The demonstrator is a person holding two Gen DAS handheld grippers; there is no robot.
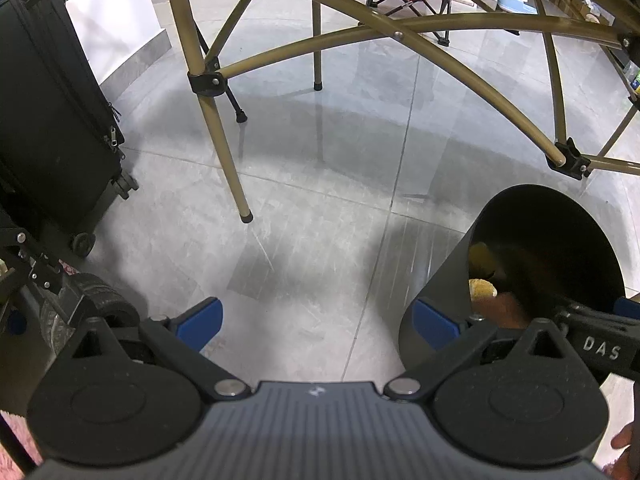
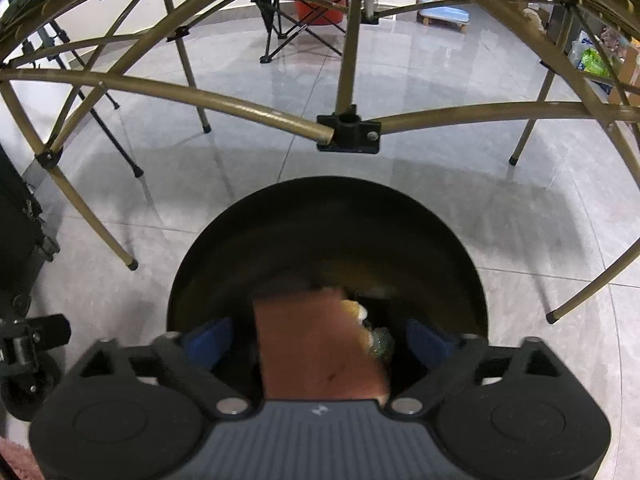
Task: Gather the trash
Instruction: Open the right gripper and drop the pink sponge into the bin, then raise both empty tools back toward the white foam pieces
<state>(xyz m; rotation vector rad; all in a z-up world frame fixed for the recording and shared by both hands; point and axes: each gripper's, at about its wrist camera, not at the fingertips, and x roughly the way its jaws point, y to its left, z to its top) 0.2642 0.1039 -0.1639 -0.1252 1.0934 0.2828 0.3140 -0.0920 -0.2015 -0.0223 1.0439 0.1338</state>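
The left hand-held gripper (image 1: 316, 326) hangs over grey floor tiles (image 1: 304, 216), jaws wide with nothing between them. At right stands a black bin (image 1: 520, 264) — yellowish scraps (image 1: 482, 289) inside (blurred) — and a black suitcase (image 1: 52, 120) stands far left.

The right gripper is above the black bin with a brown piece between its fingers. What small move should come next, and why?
Probably lift the right gripper straight up, away from the black bin. Its jaws stand wide open and the blurred brown piece touches neither finger, so it seems released over the bin's mouth.
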